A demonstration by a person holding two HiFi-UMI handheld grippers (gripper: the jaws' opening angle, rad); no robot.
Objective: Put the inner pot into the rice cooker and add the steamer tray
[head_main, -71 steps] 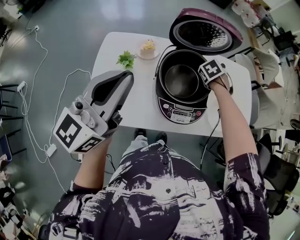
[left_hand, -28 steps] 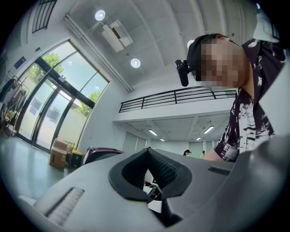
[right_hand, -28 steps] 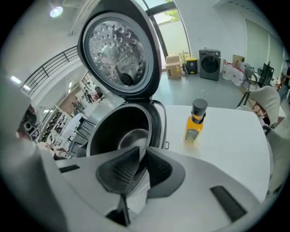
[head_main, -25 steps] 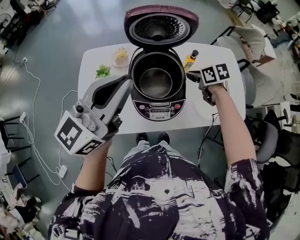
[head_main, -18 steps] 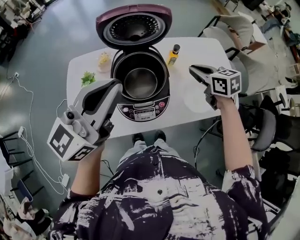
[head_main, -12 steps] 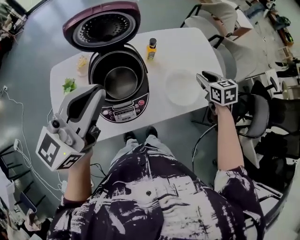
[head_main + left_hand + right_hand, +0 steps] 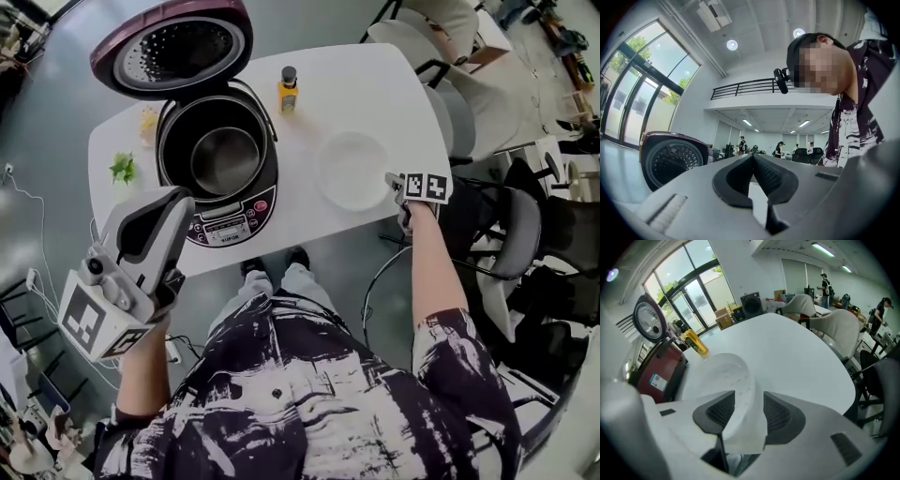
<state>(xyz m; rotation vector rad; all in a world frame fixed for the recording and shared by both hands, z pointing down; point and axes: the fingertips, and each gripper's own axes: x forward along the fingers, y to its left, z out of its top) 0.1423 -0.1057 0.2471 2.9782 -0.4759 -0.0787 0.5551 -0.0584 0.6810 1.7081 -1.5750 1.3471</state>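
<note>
The rice cooker (image 7: 216, 159) stands open on the white table (image 7: 375, 84), its lid (image 7: 173, 52) tipped back, and the metal inner pot (image 7: 225, 159) sits inside it. The white steamer tray (image 7: 352, 169) lies on the table to the cooker's right. My right gripper (image 7: 394, 183) is at the tray's near right edge. In the right gripper view its jaws (image 7: 749, 393) have just been opening, and the tray's rim (image 7: 740, 380) passes between them without being pressed. My left gripper (image 7: 173, 199) hangs in front of the cooker's left side, shut and empty (image 7: 752, 157).
A yellow bottle (image 7: 286, 91) stands behind the tray, beside the cooker. A green sprig (image 7: 122, 169) and a small dish of food (image 7: 148, 120) lie at the table's left. Chairs (image 7: 487, 225) stand off the table's right edge.
My right gripper has swung from beside the cooker, right and down, to the tray's edge. The left gripper has drifted back and left. The head view has shifted toward the tray.
</note>
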